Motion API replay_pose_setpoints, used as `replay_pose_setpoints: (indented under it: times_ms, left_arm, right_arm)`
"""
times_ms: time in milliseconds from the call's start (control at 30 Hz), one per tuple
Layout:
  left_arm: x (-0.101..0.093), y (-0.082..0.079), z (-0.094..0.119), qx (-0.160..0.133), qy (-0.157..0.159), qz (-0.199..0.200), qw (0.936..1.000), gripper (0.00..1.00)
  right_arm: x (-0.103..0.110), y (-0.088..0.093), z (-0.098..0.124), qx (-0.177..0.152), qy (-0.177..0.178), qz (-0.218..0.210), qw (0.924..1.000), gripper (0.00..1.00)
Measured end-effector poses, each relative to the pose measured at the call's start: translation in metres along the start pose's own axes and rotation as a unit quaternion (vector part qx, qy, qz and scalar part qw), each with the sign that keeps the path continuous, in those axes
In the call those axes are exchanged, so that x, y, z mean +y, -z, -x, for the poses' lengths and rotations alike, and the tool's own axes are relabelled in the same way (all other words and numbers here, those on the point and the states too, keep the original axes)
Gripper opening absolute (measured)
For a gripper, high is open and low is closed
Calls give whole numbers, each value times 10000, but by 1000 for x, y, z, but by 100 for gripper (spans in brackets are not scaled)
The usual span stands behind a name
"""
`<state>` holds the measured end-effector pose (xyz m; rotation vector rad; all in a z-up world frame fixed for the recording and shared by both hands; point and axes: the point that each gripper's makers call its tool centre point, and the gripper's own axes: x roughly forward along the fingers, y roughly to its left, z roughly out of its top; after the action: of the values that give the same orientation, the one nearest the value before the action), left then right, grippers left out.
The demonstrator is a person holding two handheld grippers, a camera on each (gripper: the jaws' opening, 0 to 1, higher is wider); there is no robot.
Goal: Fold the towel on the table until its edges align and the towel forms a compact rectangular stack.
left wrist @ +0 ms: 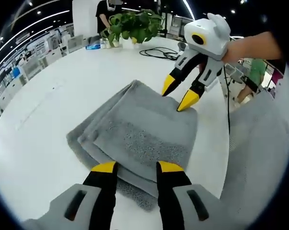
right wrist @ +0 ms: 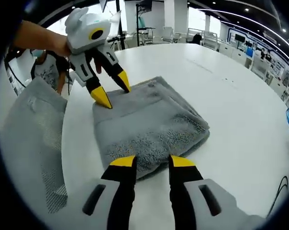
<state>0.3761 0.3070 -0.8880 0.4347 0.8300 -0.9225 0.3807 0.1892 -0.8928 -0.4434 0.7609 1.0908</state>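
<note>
1. The grey towel [left wrist: 137,136] is sitting folded on the round white table [left wrist: 49,110], a chunky rectangular stack with a few layers showing along the edges. In the right gripper view the same towel [right wrist: 149,129] lies near the table's [right wrist: 240,96] edge.

2. Left gripper [left wrist: 137,166]: in its own view the yellow-tipped jaws are parted with a clear gap between them, hovering right over the near edge of the towel. Nothing is pinched in there as far as I can see. From the right gripper view that same left gripper [right wrist: 111,91] has its tips spread and down on the towel's far edge, touching or just about touching.

3. Right gripper [right wrist: 152,160]: jaws also apart, tips over the near edge of the towel, not holding anything. In the left gripper view the right gripper [left wrist: 178,93] comes in with its two tips spread, down at the towel's far corner.

4. A second piece of grey cloth [right wrist: 34,139] hangs off beyond the table edge.

5. Other stuff on the table: a potted green plant [left wrist: 132,26] at the far end and a black cable [left wrist: 159,52] lying near it.
</note>
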Motion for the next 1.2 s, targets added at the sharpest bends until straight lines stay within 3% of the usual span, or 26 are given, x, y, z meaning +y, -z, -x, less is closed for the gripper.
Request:
replay_pose_setpoints:
  times_ms: [200,300,433,700,800,867,1000,1200]
  left_arm:
    - [1,1,-1,11,-135,-77,9999,34]
    - [10,-4,2,-92,-342,-106,9993,41]
    - [12,-6,8,-170,-379,14,9991,42]
    - [28,1,15,-257,-622,503,9965,46]
    - [32,7,16,-284,-625,1178,9907,48]
    - [30,13,15,-175,-550,1511,9868,49]
    - [29,16,9,-74,-525,1350,9894,50]
    - [26,19,-4,84,-346,1565,9870,44]
  right_arm:
    - [-1,3,-3,96,64,60,9999,24]
    - [-1,3,-2,105,98,80,9999,25]
    - [-3,4,-2,67,116,-219,9997,26]
    - [-7,-2,3,-199,332,-849,9956,33]
    - [-4,-4,0,-321,365,-1377,9893,32]
    - [-3,-3,-1,-307,394,-1485,9876,32]
    - [-5,1,-5,-262,520,-1609,9853,33]
    - [-3,4,-10,-183,568,-1619,9850,29]
